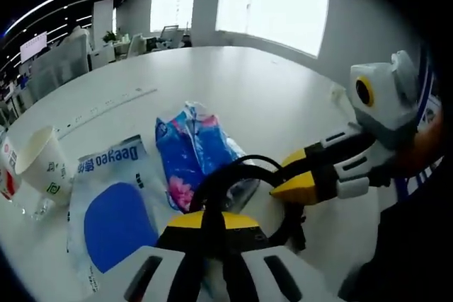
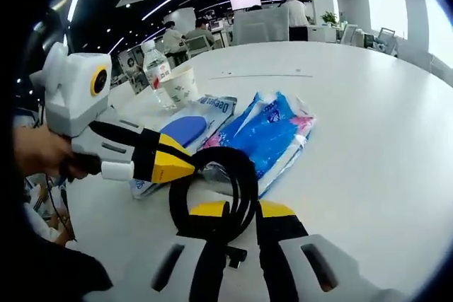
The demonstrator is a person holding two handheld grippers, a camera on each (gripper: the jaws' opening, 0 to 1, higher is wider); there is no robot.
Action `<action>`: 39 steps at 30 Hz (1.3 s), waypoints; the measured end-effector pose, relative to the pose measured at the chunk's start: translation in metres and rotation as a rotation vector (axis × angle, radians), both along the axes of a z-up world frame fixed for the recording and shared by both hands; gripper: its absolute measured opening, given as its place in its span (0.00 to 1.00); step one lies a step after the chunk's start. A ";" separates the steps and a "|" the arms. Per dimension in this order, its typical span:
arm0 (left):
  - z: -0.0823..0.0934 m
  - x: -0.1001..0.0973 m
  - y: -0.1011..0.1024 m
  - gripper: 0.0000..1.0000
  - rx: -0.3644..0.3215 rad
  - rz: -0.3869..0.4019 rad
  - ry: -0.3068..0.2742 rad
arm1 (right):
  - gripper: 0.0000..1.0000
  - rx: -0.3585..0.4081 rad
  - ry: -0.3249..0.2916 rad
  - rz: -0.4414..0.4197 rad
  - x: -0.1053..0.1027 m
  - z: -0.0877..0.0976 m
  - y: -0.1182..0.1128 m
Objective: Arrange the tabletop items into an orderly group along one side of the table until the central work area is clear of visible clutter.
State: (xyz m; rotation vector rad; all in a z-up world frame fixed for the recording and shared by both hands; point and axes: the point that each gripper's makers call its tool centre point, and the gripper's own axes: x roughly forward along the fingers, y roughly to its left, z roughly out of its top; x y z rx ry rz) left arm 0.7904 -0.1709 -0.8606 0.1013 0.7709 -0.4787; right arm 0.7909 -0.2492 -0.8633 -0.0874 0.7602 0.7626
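I count one coiled black cable (image 2: 212, 192) low centre, my right gripper (image 2: 242, 218) jaws clamped on it, my left gripper (image 2: 185, 166) jaws closed against its loop. Two packets: blue tissue pack (image 2: 272, 132), Deeyeo wipes (image 1: 113, 210). One paper cup (image 1: 41, 160), one bottle (image 2: 156, 72) upper left on the surface (image 2: 368, 118).

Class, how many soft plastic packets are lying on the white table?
2: the white Deeyeo packet nearest the paper cup, and the blue-and-pink packet beside it, by the black cable. Others could be hidden.
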 end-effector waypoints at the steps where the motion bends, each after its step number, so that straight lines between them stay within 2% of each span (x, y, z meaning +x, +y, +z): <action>1: 0.000 -0.001 0.000 0.03 0.001 -0.001 0.002 | 0.09 0.001 0.000 0.000 0.000 0.001 0.000; 6: 0.003 -0.007 0.001 0.03 0.017 -0.007 0.007 | 0.06 0.012 0.015 -0.012 -0.003 0.004 0.001; 10: 0.016 -0.015 -0.003 0.03 0.026 -0.017 -0.008 | 0.05 0.030 0.029 -0.015 -0.008 0.011 -0.001; 12: 0.016 -0.016 0.001 0.03 0.039 -0.019 -0.021 | 0.05 0.038 0.028 -0.015 -0.010 0.012 0.000; 14: 0.023 -0.019 -0.001 0.02 0.033 -0.009 -0.023 | 0.05 0.044 0.031 -0.017 -0.013 0.015 0.000; 19: 0.028 -0.028 -0.001 0.02 0.018 0.019 -0.020 | 0.05 0.068 0.054 -0.031 -0.022 0.023 -0.004; 28: 0.043 -0.044 -0.018 0.02 0.003 0.021 -0.013 | 0.05 0.068 0.032 -0.020 -0.037 0.037 -0.019; 32: 0.048 -0.051 -0.029 0.02 -0.020 0.024 0.009 | 0.05 0.076 0.073 -0.037 -0.045 0.043 -0.030; 39: 0.046 -0.059 -0.041 0.02 -0.029 0.025 0.032 | 0.05 0.044 0.031 -0.016 -0.051 0.041 -0.041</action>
